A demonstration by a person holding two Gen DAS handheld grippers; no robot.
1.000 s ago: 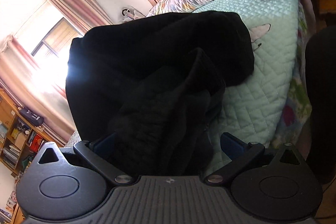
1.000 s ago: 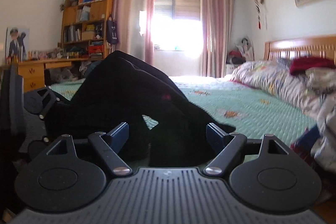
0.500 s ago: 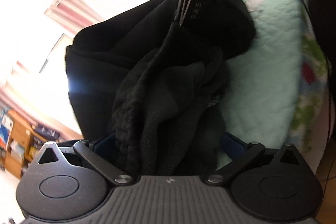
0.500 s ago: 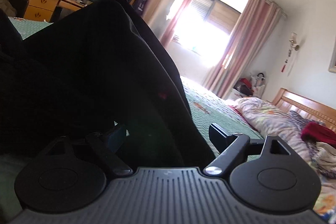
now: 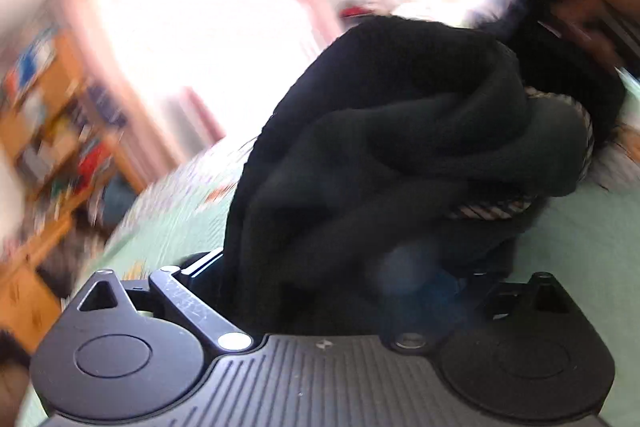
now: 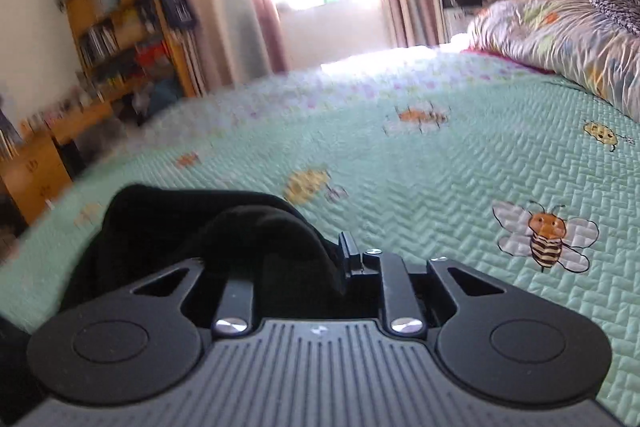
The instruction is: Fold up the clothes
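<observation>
The black garment (image 5: 400, 155) is bunched in a thick heap right against your left gripper (image 5: 328, 279), rising up and away from it toward the upper right of the left wrist view, with a strip of striped lining or trim (image 5: 492, 211) showing in its folds. Its bulk fills the space between the left fingers, but the cloth hides the pads, so you cannot tell whether they pinch it or stand apart around it. In the right wrist view a smaller fold of the same black cloth (image 6: 224, 231) sits between the fingers of your right gripper (image 6: 296, 259), whose jaws are closing on it; the fold lies slightly left of centre and low on the mint quilted bedspread (image 6: 440, 163). Both grippers are right at the garment, so neither needs to reach. Judging from this, the next move depends on drawing the two held ends apart along the garment's length to flatten it on the bed. No brand, label or readable writing shows on the garment; the bedspread carries only bee pictures (image 6: 544, 231).
</observation>
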